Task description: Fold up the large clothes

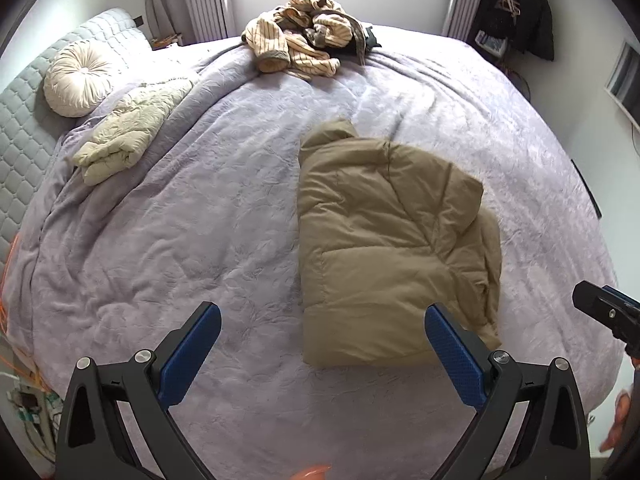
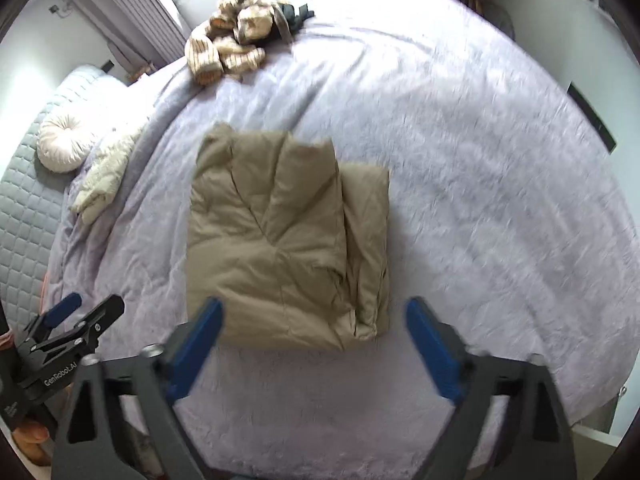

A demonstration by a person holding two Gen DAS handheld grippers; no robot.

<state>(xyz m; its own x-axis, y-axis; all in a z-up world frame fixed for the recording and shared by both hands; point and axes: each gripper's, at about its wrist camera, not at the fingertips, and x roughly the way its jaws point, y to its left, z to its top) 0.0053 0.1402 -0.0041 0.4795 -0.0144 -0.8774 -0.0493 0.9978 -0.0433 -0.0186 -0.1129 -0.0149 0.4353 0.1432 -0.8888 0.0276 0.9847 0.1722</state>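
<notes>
Where the lavender bedspread (image 1: 200,208) covered the whole bed, a folded tan puffer jacket (image 1: 384,240) lay near its middle, apart from the striped clothes pile (image 1: 296,36) at the far edge and the cream garment (image 1: 120,136) beside the round cushion (image 1: 78,78). The left gripper (image 1: 322,328) and the right gripper (image 2: 314,320) hovered over the jacket's near edge, jaws spread wide and holding nothing.

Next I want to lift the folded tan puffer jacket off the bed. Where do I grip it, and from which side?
Grip the tan puffer jacket at its near bottom edge, coming straight in from your side. That edge is a thick, even fold facing both open grippers, left gripper and right gripper. Probably avoid the right side, where looser layers stick out and could slip apart.
</notes>
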